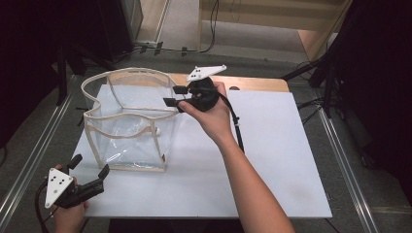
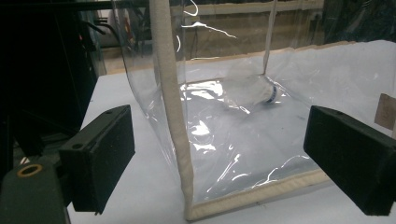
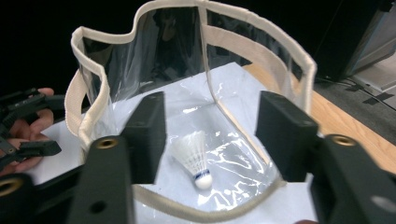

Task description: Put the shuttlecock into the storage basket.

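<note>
With both the right gripper and left gripper being held wide open and empty, the shuttlecock is risking being missed should the floppy clear bag be nudged.

Bag on the bench, shuttlecock inside, a gripper either side.
The bag stands upright on the left half of the bench, and the shuttlecock lies on its floor. The right gripper hovers at the bag's far right rim; the left gripper sits before its near left corner, apart from it.
</note>
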